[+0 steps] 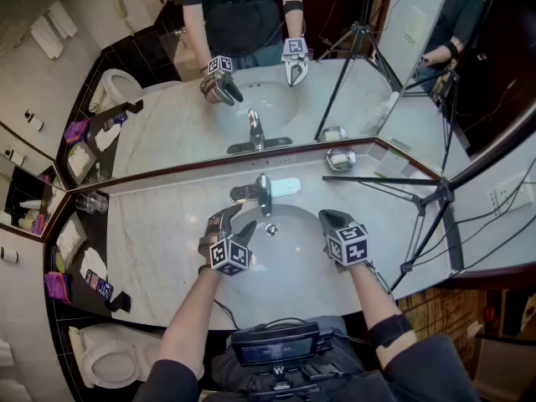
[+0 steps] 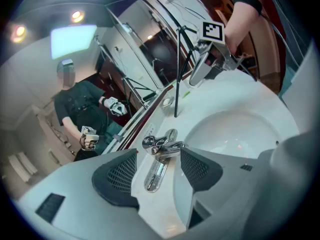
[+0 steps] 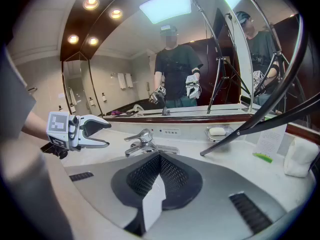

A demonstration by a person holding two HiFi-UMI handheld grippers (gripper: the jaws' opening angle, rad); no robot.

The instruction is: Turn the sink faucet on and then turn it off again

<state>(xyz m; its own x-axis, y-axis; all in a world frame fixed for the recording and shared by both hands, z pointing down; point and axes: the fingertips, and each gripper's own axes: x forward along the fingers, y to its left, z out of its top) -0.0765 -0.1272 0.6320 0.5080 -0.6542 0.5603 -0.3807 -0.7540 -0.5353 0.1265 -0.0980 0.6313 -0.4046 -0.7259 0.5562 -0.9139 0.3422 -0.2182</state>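
Note:
The chrome sink faucet [image 1: 262,193] stands at the back rim of the white basin [image 1: 289,258], its lever on top; I see no water running. My left gripper [image 1: 237,222] hovers over the basin's left edge, just short of the faucet, jaws open and empty. In the left gripper view the faucet [image 2: 161,146] shows ahead in the gap between the dark pads [image 2: 120,176], untouched. My right gripper [image 1: 331,219] hangs over the basin's right side, shut on nothing. In the right gripper view its pads [image 3: 172,176] meet, the faucet [image 3: 142,143] lies beyond, and the left gripper [image 3: 100,133] is at the left.
A soap dish [image 1: 341,158] sits behind the basin to the right. A black tripod [image 1: 423,199] leans over the right of the marble counter [image 1: 159,249]. Glasses [image 1: 92,202] and small packets stand at the far left. A mirror [image 1: 276,107] backs the counter, and a toilet [image 1: 100,358] is below left.

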